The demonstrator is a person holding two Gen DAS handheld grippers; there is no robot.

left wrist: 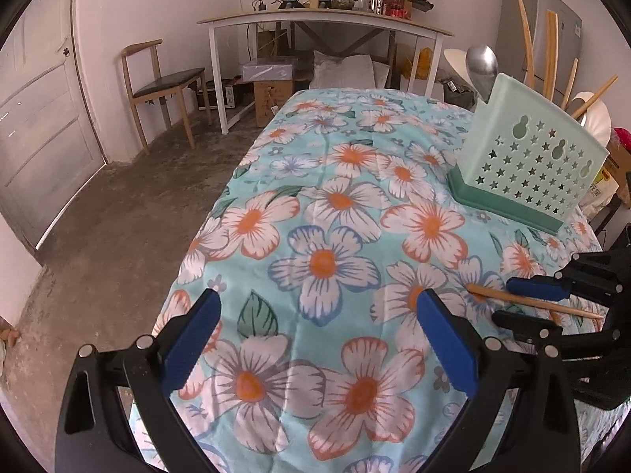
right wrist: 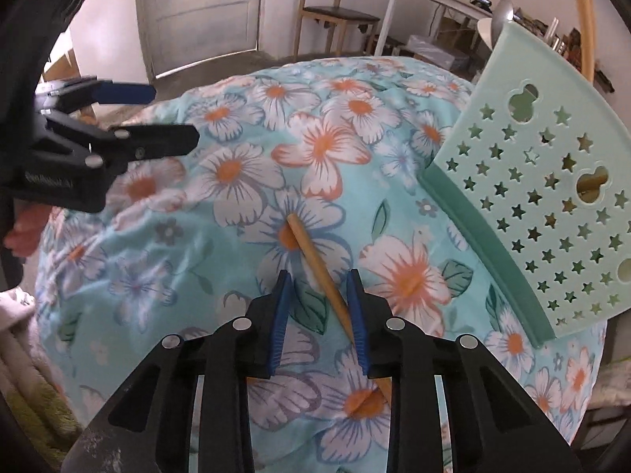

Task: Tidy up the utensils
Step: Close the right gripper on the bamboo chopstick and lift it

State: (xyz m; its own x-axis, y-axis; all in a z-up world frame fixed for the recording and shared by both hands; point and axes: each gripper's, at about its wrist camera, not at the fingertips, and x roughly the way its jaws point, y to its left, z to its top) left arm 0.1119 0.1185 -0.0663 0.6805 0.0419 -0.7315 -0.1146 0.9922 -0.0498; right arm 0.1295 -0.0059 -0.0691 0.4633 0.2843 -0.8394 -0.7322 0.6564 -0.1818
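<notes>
A home room: floral bedspread (left wrist: 335, 216), wooden chair (left wrist: 157, 82), cluttered desk (left wrist: 323, 19), panelled door (left wrist: 43, 126).

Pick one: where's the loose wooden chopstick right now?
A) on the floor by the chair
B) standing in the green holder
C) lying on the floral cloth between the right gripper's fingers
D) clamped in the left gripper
C: the chopstick lies flat on the floral cloth, running between the fingers of the right gripper.

Left claw (left wrist: 315, 339) spread wide, right claw (right wrist: 320, 307) narrowed, both tilted down
</notes>
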